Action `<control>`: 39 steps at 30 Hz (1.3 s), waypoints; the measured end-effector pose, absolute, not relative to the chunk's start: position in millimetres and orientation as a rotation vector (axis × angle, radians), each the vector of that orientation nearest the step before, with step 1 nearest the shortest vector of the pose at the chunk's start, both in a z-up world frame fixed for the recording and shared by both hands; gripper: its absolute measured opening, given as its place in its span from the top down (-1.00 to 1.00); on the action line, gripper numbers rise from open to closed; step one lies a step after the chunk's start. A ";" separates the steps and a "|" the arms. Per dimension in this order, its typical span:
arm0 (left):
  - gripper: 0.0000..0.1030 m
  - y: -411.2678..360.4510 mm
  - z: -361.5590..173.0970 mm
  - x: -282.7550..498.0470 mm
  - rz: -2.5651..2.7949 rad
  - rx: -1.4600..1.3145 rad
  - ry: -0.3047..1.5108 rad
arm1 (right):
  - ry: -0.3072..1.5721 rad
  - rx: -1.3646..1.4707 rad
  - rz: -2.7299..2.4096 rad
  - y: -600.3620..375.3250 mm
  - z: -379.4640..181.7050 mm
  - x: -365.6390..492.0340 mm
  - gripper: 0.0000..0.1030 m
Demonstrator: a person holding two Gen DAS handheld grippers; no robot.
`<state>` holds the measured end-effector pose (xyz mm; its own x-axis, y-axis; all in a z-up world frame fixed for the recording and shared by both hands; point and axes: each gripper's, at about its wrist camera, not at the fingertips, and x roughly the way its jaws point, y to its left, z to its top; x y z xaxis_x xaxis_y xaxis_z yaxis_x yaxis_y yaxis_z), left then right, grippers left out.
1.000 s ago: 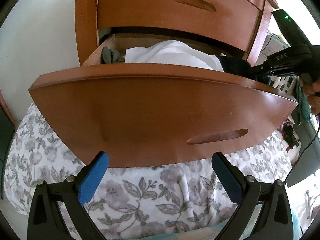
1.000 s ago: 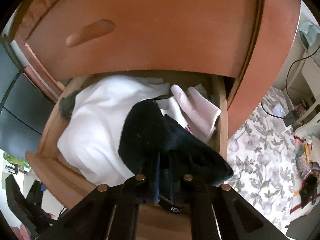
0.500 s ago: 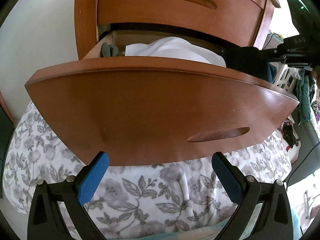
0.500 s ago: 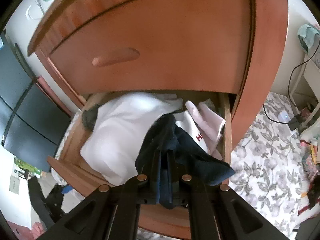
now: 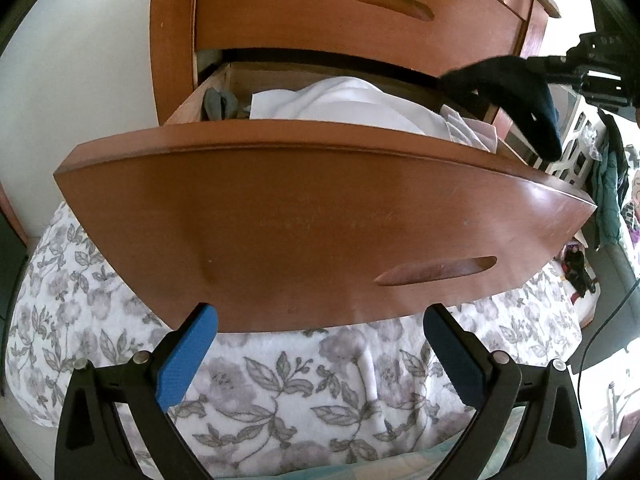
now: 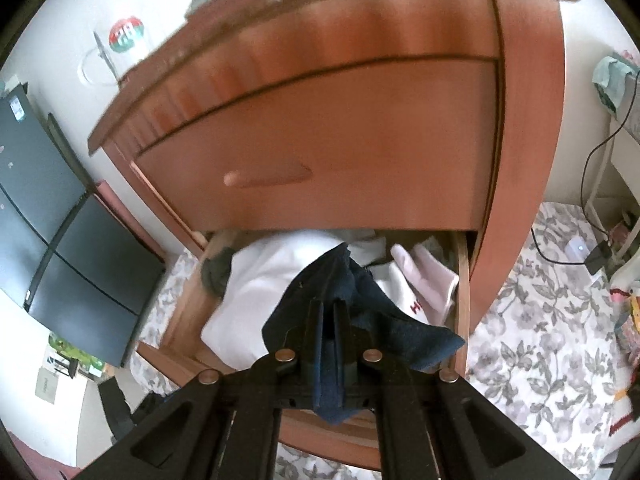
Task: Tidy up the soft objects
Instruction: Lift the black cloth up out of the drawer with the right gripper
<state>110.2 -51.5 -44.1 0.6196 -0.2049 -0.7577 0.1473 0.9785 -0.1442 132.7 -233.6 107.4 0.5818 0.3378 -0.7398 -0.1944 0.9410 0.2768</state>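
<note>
One navy cloth (image 6: 352, 300) clamped in right tool (image 6: 328, 312); left tool (image 5: 320, 344) open, empty.

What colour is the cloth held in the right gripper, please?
Dark navy cloth, clearest in the right wrist view.

Both handheld tools are built the same way: matte black plastic frames with triangular cut-outs in the arms and round silver screw heads at the pivots. The left gripper (image 5: 320, 322) carries two long fingers (image 5: 186, 356) faced with bright blue textured pads. The right gripper (image 6: 327, 308) shows four silver screws in a row across its black linkage, and its narrow fingers have dark blue faces. Seen from the left wrist view, its black body bears pale lettering too small to read.
</note>
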 end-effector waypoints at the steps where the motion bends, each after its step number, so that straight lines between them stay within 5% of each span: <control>1: -0.99 -51.3 -42.9 109.6 -0.202 -0.071 0.877 | 0.888 0.174 0.310 -233.6 112.8 132.6 0.91; 39: -0.99 -38.4 21.1 69.5 -0.133 -0.076 0.821 | 0.708 0.131 0.359 -223.3 218.0 23.5 0.91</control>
<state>69.5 -38.4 21.1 0.6736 -0.1474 -0.7243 0.0886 0.9890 -0.1188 23.5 -223.3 218.0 0.7016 0.3655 -0.6117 -0.2774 0.9308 0.2380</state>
